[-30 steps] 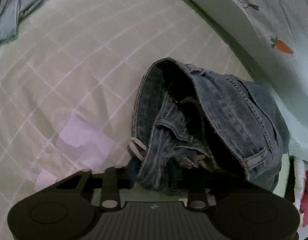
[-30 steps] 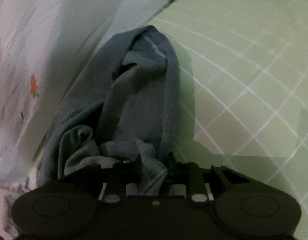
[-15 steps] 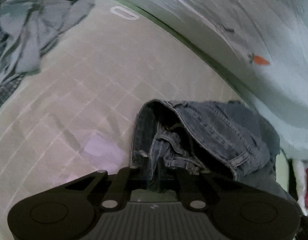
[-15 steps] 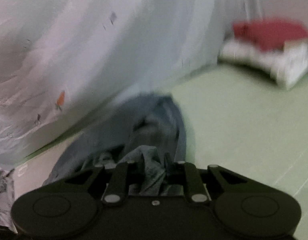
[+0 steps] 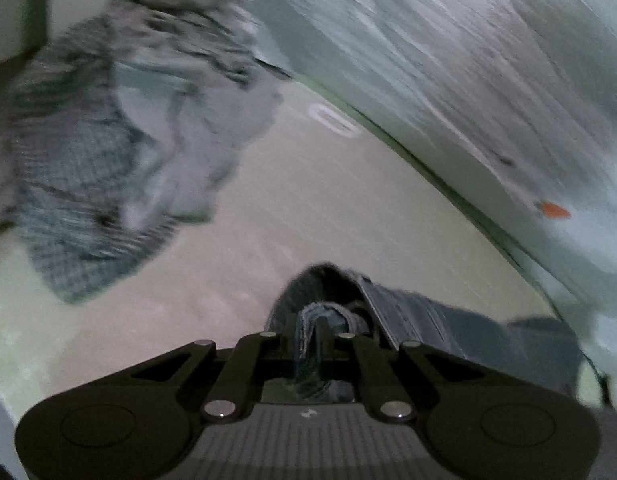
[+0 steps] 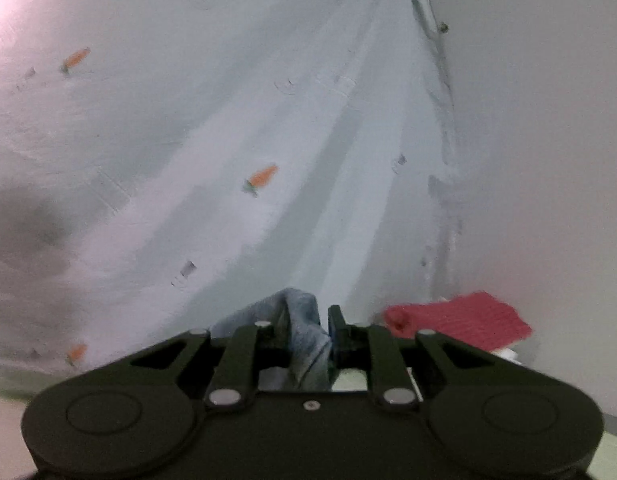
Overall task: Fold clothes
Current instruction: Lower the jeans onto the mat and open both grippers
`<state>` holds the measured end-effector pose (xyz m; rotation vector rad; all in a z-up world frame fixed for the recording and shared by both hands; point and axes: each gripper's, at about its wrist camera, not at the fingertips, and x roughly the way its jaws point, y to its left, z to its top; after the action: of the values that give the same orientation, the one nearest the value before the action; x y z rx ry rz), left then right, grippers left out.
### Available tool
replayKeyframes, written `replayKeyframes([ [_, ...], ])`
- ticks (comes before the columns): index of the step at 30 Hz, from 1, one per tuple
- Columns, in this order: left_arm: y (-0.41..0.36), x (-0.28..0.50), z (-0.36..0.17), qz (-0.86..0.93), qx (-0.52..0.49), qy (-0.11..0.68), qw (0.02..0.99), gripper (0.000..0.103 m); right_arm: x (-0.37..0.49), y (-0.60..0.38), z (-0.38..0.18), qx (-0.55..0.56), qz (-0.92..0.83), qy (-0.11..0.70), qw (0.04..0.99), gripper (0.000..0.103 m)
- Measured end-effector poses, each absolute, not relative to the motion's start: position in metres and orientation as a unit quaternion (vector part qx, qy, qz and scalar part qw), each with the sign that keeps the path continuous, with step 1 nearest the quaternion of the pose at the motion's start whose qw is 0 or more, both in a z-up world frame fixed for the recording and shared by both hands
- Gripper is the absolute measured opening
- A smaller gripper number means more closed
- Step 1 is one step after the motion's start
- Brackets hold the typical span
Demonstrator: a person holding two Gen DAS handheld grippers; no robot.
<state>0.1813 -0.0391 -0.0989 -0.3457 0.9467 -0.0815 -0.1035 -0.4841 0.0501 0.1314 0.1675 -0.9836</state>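
Left gripper (image 5: pixel 306 338): jaws clenched on a fold of the jeans (image 5: pixel 420 320).
Right gripper (image 6: pixel 308 320): jaws clamp the jeans' other end (image 6: pixel 304 320).
Jeans: trailing onto the bed (image 5: pixel 308 208).
Beside: crumpled checked garment (image 5: pixel 108 152); carrot-print sheet (image 6: pixel 228 120).

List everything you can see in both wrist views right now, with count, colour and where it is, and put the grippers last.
jeans: one pair, blue denim, lying on the bed just beyond the left hand-held gripper, an edge pinched in each gripper
bed sheet: one, pale green with a faint white grid, under the jeans
clothes pile: one heap, grey and checked, blurred, far left of the bed
carrot-print cloth: one, pale blue with orange carrots, hanging along the far side of the bed
red cloth: one, red, folded on something white, right of the right gripper
left hand-held gripper: one, black, shut on the jeans
right hand-held gripper: one, black, shut on the jeans
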Motion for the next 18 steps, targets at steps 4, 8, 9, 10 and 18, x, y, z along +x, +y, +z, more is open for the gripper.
replayKeyframes([
  [4,-0.013,0.176,-0.111,-0.006,-0.188,0.468,0.863,0.008,-0.116,-0.488,0.013,0.094,-0.486,0.130,0.859,0.017],
  [8,-0.004,0.166,-0.114,0.002,-0.194,0.469,0.861,0.008,-0.130,-0.484,-0.019,0.120,-0.508,0.168,0.836,0.017],
  [9,-0.003,0.164,-0.114,0.006,-0.195,0.469,0.862,0.008,-0.135,-0.483,-0.027,0.124,-0.515,0.179,0.829,0.017],
  [10,-0.003,0.162,-0.115,0.012,-0.195,0.469,0.861,0.008,-0.137,-0.483,-0.035,0.127,-0.514,0.195,0.826,0.017],
  [18,-0.018,0.149,-0.111,0.020,-0.112,0.479,0.870,0.021,-0.143,-0.480,-0.098,0.152,-0.492,0.327,0.793,0.049],
])
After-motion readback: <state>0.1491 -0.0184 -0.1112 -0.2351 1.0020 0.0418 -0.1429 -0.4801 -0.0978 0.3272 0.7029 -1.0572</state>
